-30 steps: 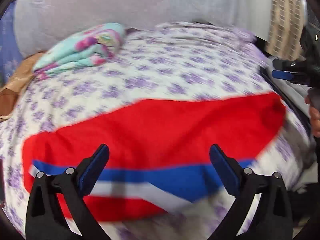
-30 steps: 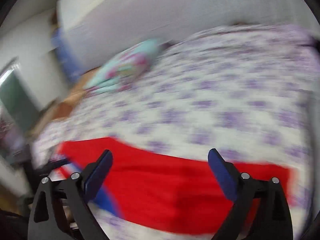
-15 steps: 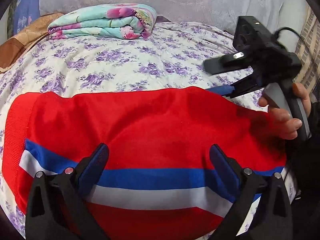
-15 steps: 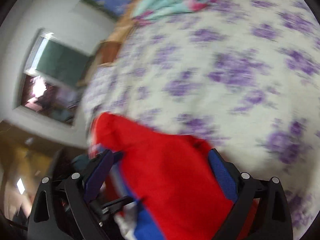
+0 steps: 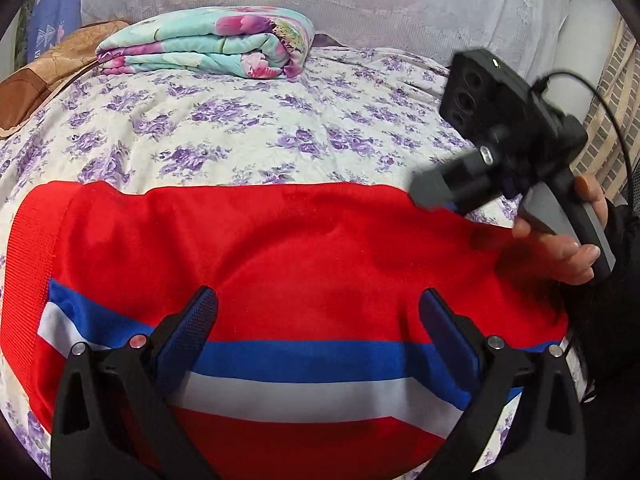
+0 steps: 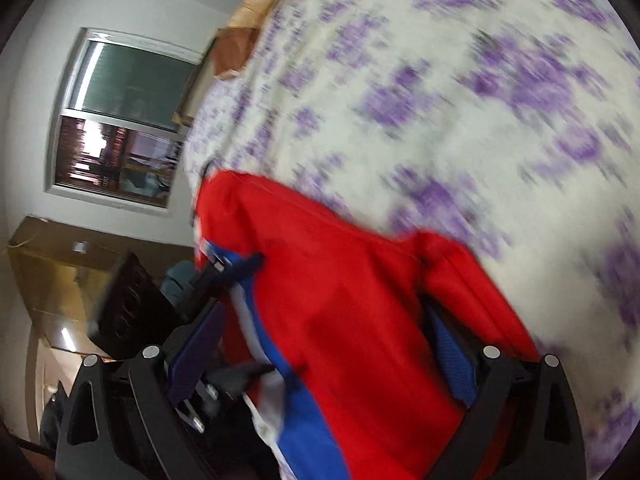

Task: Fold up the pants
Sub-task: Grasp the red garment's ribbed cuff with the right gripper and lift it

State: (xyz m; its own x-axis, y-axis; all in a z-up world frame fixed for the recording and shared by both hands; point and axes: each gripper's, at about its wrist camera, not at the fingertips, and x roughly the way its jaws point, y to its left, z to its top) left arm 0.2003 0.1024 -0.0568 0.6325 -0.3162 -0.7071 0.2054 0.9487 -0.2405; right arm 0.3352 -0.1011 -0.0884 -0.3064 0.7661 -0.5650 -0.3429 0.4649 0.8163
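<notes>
Pants (image 5: 280,256): red, with a blue and a white stripe running along them; they lie spread across the near part of the bed, reaching almost from its left edge to its right edge. A ribbed red band closes their left end.
Bed (image 5: 248,120): covered by a white sheet with purple flowers, wrinkled but mostly flat beyond the pants.
Left gripper (image 5: 318,324): jaws spread wide, nothing between them; it hangs over the middle of the pants, above the striped part, and whether the blue pads touch the cloth cannot be told.
Right gripper (image 6: 324,344): jaws spread wide, with the red cloth bunched up between them near the right edge of the bed; the view is blurred, so it cannot be told whether the pads touch the cloth. In the left wrist view it shows at the right end of the pants, held by the right hand (image 5: 560,256).
Blanket (image 5: 212,46): folded, turquoise with pink flowers, at the far side of the bed, well apart from the pants.
Pillow (image 5: 44,76): brown, at the far left corner, beside the blanket.
Window (image 6: 120,120): in the wall past the left edge of the bed, seen from the right wrist.
</notes>
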